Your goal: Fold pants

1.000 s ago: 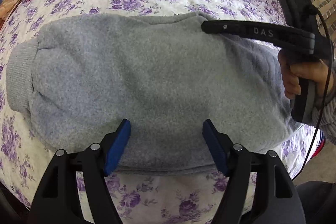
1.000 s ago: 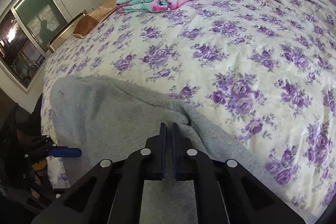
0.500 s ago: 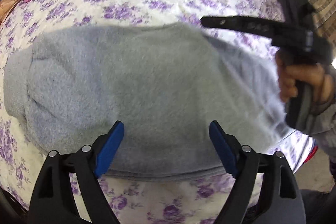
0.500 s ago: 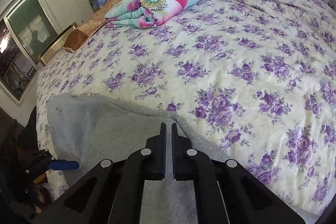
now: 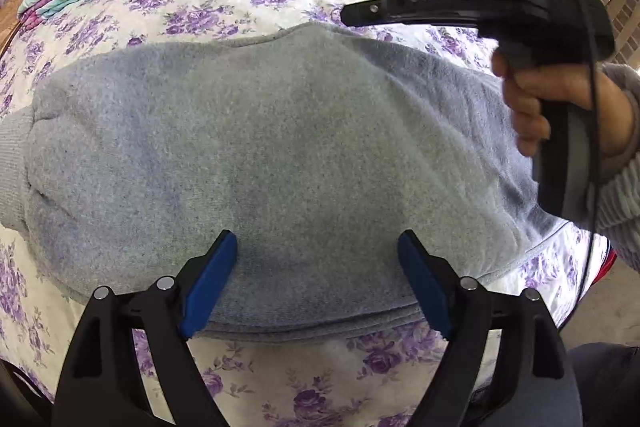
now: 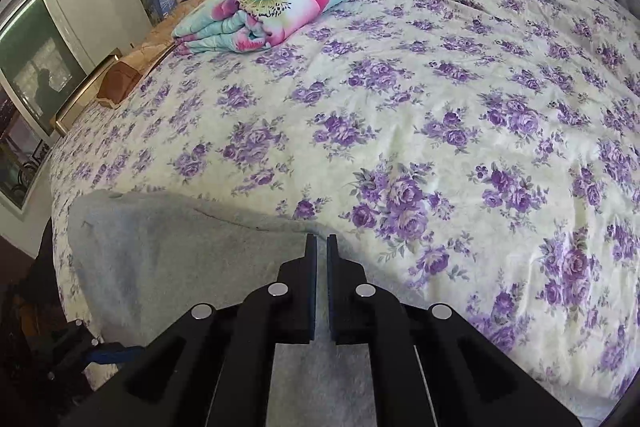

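Here, fuzzy grey fleece pants (image 5: 280,131) folded flat, left tongs (image 5: 316,275) wide and empty, right tongs (image 6: 321,267) closed, empty.

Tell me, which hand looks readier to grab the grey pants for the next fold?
Probably the left: its tongs stand open over the grey pants' near edge. The right tongs are shut above the far edge.

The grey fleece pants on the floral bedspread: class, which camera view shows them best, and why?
The left wrist view: the grey fleece pants fill the frame, with the ribbed cuff at the left. The right wrist view shows only a part of them, the rest hidden behind the shut right gripper.
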{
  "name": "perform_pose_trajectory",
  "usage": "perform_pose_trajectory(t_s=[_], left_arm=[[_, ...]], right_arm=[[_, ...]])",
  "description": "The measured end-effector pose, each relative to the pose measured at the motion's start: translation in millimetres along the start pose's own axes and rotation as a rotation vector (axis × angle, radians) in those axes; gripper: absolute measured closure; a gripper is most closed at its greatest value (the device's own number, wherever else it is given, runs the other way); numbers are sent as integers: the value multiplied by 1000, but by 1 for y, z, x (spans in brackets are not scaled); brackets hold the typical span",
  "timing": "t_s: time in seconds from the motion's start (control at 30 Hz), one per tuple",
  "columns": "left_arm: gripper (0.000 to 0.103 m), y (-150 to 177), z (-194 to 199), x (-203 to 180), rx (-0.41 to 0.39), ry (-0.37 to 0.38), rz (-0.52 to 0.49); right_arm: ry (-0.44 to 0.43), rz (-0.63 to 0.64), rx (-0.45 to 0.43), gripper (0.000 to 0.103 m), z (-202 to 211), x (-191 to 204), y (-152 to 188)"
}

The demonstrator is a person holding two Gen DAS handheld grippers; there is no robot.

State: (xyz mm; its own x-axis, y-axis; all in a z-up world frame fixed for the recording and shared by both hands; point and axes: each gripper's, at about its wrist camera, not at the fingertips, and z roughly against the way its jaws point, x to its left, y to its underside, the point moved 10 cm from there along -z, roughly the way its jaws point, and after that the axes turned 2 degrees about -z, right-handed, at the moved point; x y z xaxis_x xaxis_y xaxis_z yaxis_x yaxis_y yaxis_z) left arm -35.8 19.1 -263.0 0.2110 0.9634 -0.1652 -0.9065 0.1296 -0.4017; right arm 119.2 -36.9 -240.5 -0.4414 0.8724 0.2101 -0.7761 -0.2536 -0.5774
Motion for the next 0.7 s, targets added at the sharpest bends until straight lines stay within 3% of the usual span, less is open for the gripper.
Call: perform_pose_trajectory(t_s=[0.13, 0.23, 0.33, 0.47, 0.63, 0.67, 0.7], left_arm=[[22, 3, -10, 0, 34, -9, 13], [22, 1, -10, 2, 32, -15, 15], [23, -5, 1, 3, -7, 1, 48], [23, -21, 19, 9, -74, 20, 96], [23, -36, 24, 3, -102, 37, 102], [23, -36, 24, -1, -101, 38, 95], [23, -37, 23, -4, -97, 42, 87]], right_arm=[[63, 5, 67, 101, -28, -8, 17], [47, -44, 30, 101, -27, -14, 13], [45, -40, -52, 95, 7, -14, 9], [74, -103, -108, 95, 60, -45, 31], [158, -270, -213, 94, 142, -110, 98], [186, -313, -239, 89, 160, -124, 117], [206, -360, -265, 78, 176, -137, 136]])
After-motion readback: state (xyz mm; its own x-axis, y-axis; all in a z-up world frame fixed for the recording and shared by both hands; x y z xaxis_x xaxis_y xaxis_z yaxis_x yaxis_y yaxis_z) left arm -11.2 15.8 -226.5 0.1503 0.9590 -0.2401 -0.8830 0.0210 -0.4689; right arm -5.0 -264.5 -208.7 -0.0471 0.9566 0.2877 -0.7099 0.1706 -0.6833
